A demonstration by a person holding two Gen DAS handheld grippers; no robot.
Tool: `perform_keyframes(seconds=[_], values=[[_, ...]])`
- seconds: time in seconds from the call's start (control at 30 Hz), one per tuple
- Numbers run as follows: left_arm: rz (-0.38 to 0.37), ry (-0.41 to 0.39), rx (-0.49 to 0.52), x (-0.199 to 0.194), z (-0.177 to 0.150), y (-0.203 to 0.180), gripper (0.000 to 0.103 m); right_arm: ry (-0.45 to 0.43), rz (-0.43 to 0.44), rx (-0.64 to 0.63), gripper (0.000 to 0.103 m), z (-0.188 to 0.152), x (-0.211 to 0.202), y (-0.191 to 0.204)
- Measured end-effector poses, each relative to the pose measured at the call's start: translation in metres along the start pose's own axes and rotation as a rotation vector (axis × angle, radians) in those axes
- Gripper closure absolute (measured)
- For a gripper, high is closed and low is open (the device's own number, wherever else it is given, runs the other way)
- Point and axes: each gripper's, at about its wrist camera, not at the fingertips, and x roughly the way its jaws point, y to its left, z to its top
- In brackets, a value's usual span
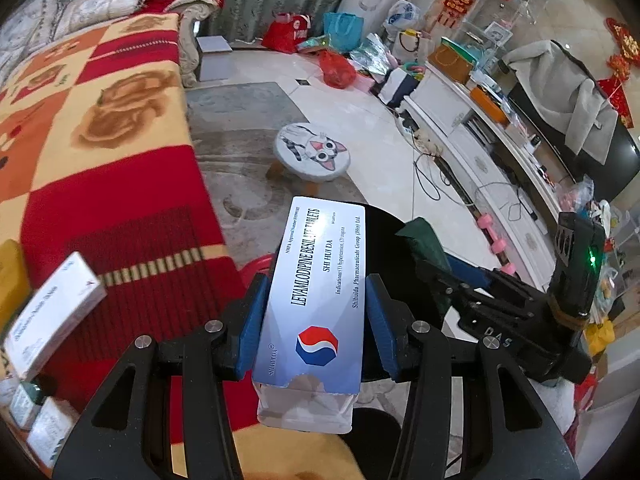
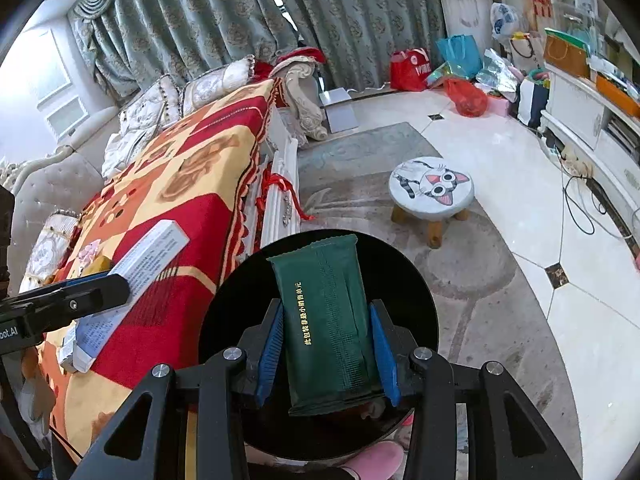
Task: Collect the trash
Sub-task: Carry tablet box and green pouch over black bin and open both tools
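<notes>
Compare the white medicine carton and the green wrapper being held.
The white cardboard tablet carton is a rigid flat box with its end flap open; the dark green foil wrapper is soft and crinkled. The carton sits in the left gripper, the wrapper in the right gripper. Both hang above the black round bin.

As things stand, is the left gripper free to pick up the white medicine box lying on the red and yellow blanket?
Probably not yet: the left gripper is shut on a silver-blue tablet carton, so its jaws are occupied. The white medicine box lies uncovered on the blanket.
</notes>
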Motion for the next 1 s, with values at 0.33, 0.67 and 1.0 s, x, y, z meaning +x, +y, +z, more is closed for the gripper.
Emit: perform_keyframes(seconds=[0.33,0.67,1.0], values=[[-0.031,0.02,0.01,0.023,0.002,-0.011,0.056,0.017,0.0,0.021,0.062,0.004,0.012,-0.002],[-0.015,0.017,0.026,0.028,0.002,-0.016,0.052,0.043,-0.039,0.027,0.06,0.001,0.015,-0.004],[0.024,-0.009,0.014,0.001,-0.005,-0.005,0.047,0.043,-0.049,0.051,0.053,-0.002,0.001,0.002]])
